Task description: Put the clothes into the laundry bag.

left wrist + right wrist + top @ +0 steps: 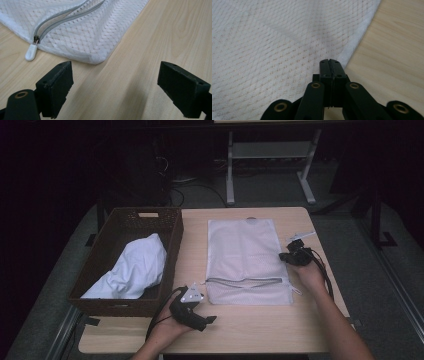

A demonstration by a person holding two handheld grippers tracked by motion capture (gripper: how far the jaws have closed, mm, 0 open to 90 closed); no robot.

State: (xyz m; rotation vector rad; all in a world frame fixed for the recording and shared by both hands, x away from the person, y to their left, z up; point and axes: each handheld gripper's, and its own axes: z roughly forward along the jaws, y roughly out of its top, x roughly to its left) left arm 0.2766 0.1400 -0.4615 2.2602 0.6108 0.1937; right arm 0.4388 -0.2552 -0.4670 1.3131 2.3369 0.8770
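Lying flat, one mesh bag (pixel 247 260) — right gripper (pixel 329 62) clenched beside it, left gripper (pixel 115 82) released.

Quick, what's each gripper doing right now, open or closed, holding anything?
Left gripper: open, nothing between its jaws, just short of the mesh bag corner.
Right gripper: shut at the mesh bag's edge; whether it pinches the fabric cannot be told.

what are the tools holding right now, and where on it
The right tool is shut at the side edge of the mesh laundry bag; whether fabric is pinched cannot be told. The left tool is open, holding nothing.
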